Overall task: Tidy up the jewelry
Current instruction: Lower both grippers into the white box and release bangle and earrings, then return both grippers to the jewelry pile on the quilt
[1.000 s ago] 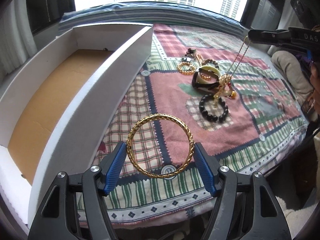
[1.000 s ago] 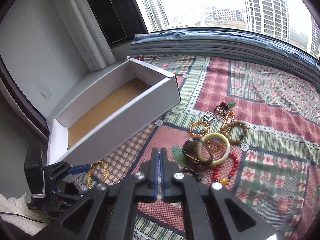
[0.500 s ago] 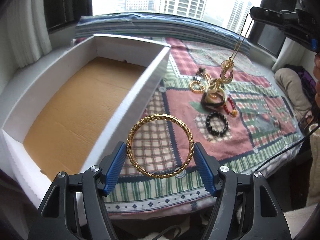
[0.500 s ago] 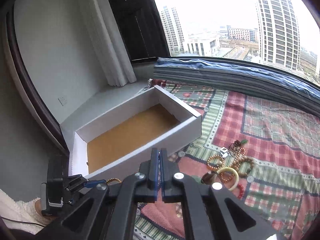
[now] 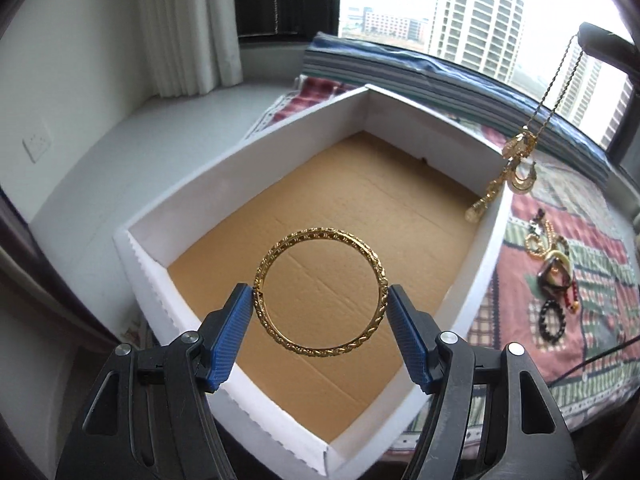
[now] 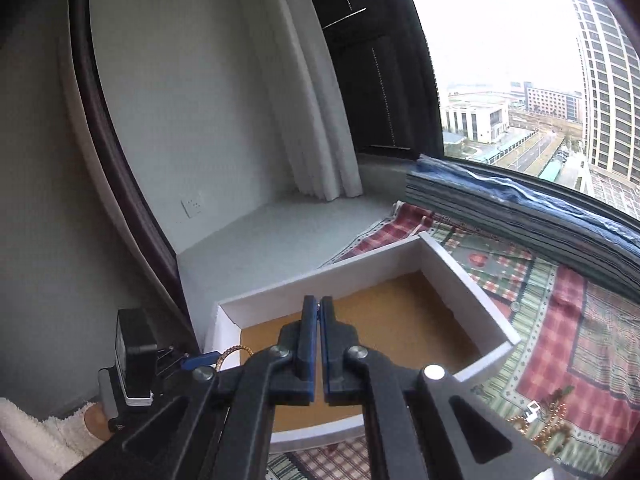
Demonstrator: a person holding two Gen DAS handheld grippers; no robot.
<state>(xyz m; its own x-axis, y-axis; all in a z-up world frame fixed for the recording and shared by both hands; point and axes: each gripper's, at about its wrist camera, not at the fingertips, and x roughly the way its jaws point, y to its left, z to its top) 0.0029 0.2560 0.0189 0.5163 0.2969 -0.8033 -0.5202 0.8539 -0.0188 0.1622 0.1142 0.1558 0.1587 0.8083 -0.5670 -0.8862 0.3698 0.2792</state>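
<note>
My left gripper (image 5: 320,294) is shut on a gold bangle (image 5: 322,236) and holds it above the brown floor of the white open box (image 5: 224,168). My right gripper (image 6: 318,305) is shut on the chain of a gold necklace (image 5: 516,160); in the left wrist view the pendants hang over the box's right wall. The chain itself is hidden in the right wrist view. The box (image 6: 472,276) also shows there, below the right gripper, with the bangle (image 6: 228,354) at its near left corner.
Several bracelets and bead strings (image 5: 554,276) lie on the patchwork cloth (image 5: 592,232) right of the box. A folded blue blanket (image 6: 520,208) lines the window. A white ledge (image 5: 120,152), curtain and wall lie left of the box.
Both grippers have moved left from over the cloth to over the box. The bangle now hangs over the box floor and the necklace over its right wall.
</note>
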